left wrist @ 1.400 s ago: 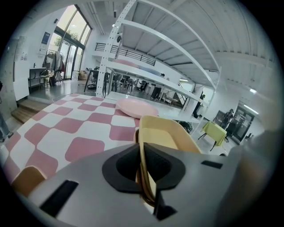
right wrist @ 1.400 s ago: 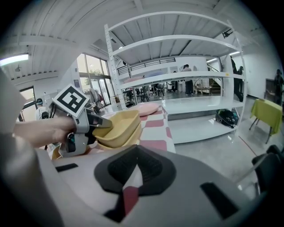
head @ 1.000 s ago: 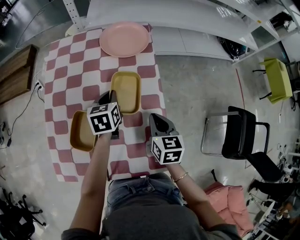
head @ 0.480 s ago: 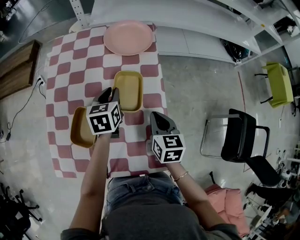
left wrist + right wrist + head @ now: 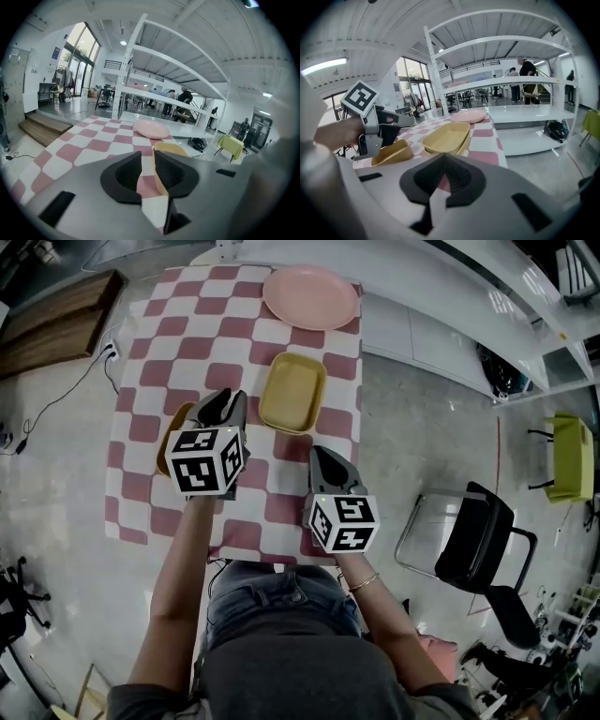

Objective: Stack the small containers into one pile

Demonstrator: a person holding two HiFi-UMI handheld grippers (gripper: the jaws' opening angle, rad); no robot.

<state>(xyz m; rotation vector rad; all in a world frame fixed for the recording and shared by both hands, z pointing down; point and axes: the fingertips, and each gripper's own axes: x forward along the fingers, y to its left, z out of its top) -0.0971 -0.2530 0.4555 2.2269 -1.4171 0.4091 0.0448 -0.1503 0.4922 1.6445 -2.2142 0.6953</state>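
Seen from above, two yellow containers lie apart on a pink-and-white checked cloth (image 5: 159,334). One is a tray (image 5: 292,393) near the middle. The other is a smaller tub (image 5: 174,434) to its left, partly hidden under the left gripper (image 5: 225,397). That gripper's jaws have just been opening and stand apart – nothing between them. The right gripper (image 5: 323,454), nearer the person, has its jaws together and holds nothing. A pink plate (image 5: 311,296) sits at the far edge.

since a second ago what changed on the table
The left gripper has just been opening its jaws, nothing between them, and drew back from the larger yellow container. The smaller container stays beside it, unstacked; the right gripper stays shut.
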